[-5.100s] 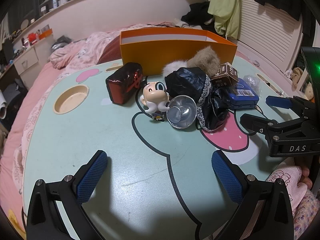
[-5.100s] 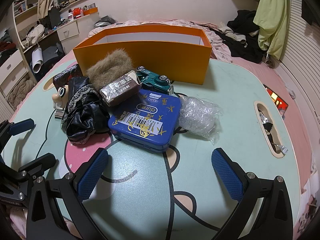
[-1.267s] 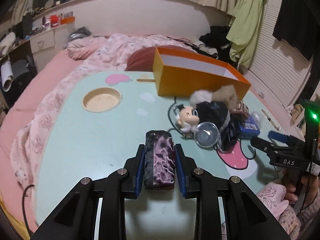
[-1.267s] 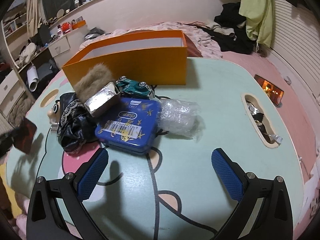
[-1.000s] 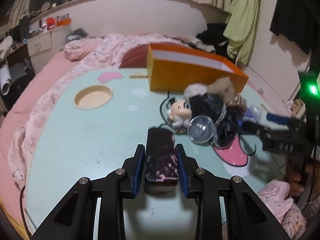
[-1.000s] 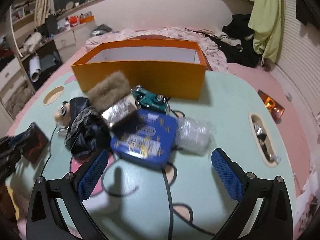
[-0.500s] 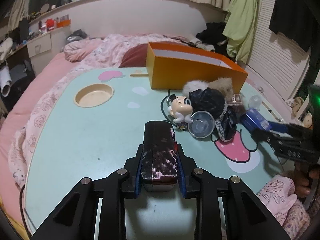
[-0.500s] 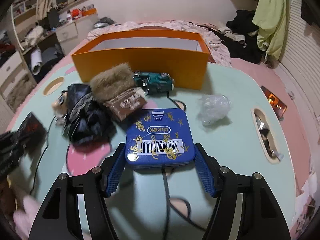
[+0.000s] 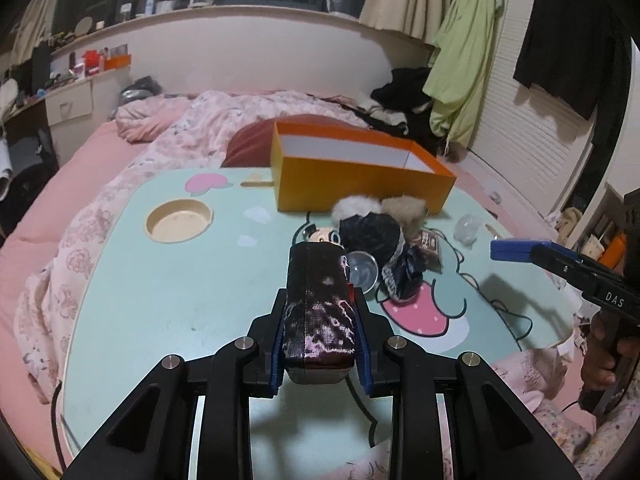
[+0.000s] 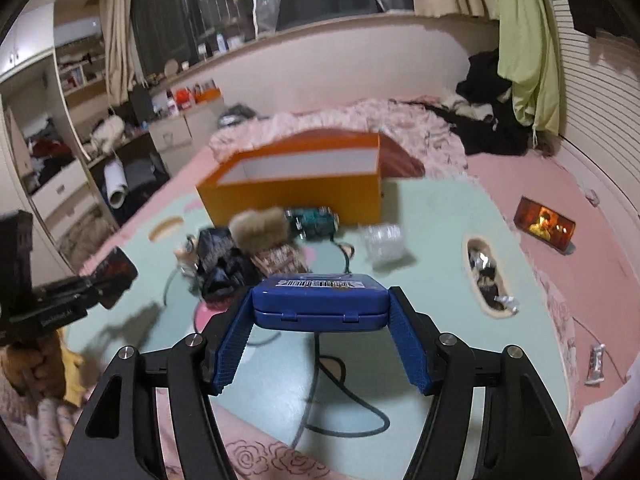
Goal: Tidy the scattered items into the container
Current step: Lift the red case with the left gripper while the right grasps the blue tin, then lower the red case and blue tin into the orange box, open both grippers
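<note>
**Both hands loaded, box dead ahead**

Since a second ago my right gripper has been closing its jaws, and the blue tin that lay flat in the pile now hangs between the pads, lifted clear of the table. My left gripper pinches the dark red pouch, also raised.

What the next move turns on, I judge, is the orange box. It lies straight ahead of both tools, beyond the remaining pile, at the table's far edge against the bedding. Its open top faces up and its long axis runs across my right view. From the left view it slants away to the right.

Across the right jaws the tin's long side runs crosswise, roughly parallel to the box's length. The pouch's long axis points forward along the left fingers, toward the box's near left corner.

Which hand is nearer I can't say firmly; the right view is smeared.
</note>
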Tool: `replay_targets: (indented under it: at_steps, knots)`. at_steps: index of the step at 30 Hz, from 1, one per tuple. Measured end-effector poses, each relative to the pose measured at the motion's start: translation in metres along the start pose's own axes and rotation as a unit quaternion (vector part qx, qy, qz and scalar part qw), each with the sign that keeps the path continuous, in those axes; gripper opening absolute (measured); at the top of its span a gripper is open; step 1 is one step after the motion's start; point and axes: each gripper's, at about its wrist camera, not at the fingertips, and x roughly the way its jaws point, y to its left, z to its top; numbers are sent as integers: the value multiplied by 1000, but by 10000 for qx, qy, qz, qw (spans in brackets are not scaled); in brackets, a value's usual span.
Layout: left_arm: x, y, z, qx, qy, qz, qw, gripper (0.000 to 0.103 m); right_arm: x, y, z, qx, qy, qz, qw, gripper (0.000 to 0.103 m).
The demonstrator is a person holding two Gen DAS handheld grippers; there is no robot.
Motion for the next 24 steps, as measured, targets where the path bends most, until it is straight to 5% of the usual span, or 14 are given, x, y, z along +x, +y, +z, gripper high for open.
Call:
replay_targets:
  at_steps: [11,18,24]
  knots:
    - [-1,1,23,-32,-112,-192,9997,26,3,1,11,157,-164,52,9997,66]
    - [26,-4,101,46,-225,-413,9989,26,25,15,63,97,-484,36,9988,66]
    - [101,-8,168,106,272,-257,9992,26,84,18,117,191,-277,-23,9994,66]
